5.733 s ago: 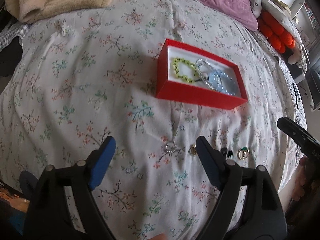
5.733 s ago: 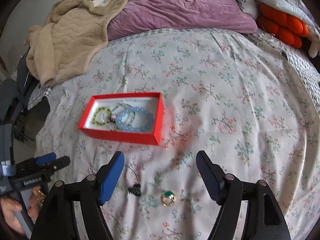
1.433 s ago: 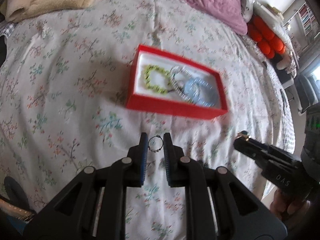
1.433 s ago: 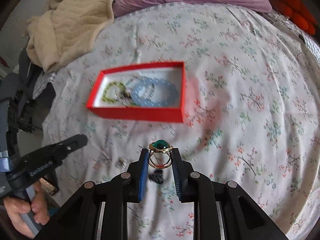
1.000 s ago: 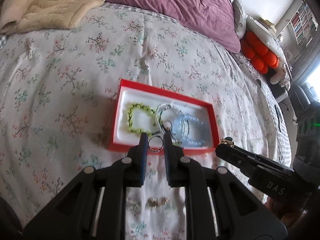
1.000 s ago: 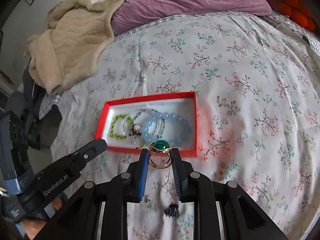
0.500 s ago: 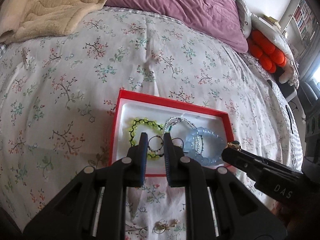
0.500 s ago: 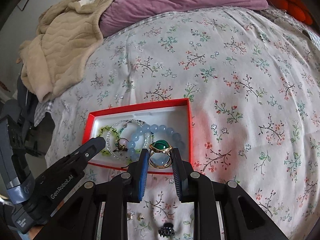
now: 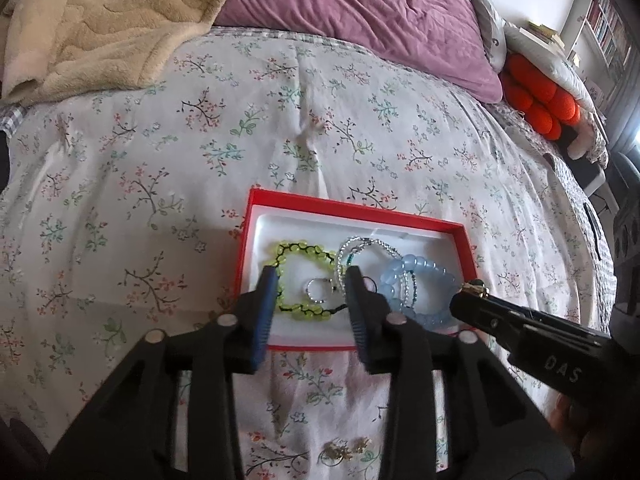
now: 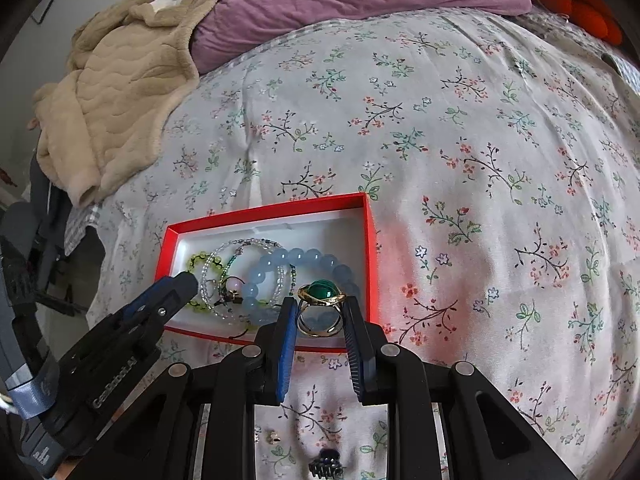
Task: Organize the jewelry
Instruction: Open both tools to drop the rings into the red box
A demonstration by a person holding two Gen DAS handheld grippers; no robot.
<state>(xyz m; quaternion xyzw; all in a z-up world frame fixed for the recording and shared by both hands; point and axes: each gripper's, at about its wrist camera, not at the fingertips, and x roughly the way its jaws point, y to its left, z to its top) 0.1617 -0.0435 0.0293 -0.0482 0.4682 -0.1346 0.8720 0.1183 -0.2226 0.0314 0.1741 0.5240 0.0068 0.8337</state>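
Note:
A red jewelry box (image 9: 348,206) (image 10: 370,240) with a white lining lies on the floral bedspread. It holds a yellow-green bead bracelet (image 9: 296,250), a clear bead bracelet (image 9: 362,244) and a blue bead bracelet (image 9: 424,274). My left gripper (image 9: 313,280) is open above the box; a small silver ring (image 9: 318,291) lies in the box between its fingers. My right gripper (image 10: 319,310) is shut on a gold ring with a green stone (image 10: 322,292), held over the box's near right corner. The left gripper (image 10: 176,286) also shows in the right wrist view.
Small gold earrings (image 9: 344,450) and a dark hair clip (image 10: 326,466) lie on the bedspread near me. A beige blanket (image 9: 100,20) and a purple duvet (image 9: 360,4) lie at the far end. Orange cushions (image 9: 536,96) sit far right.
My left gripper has opened and the silver ring has dropped into the box. My right gripper has moved nearer over the box, still holding the green-stone ring.

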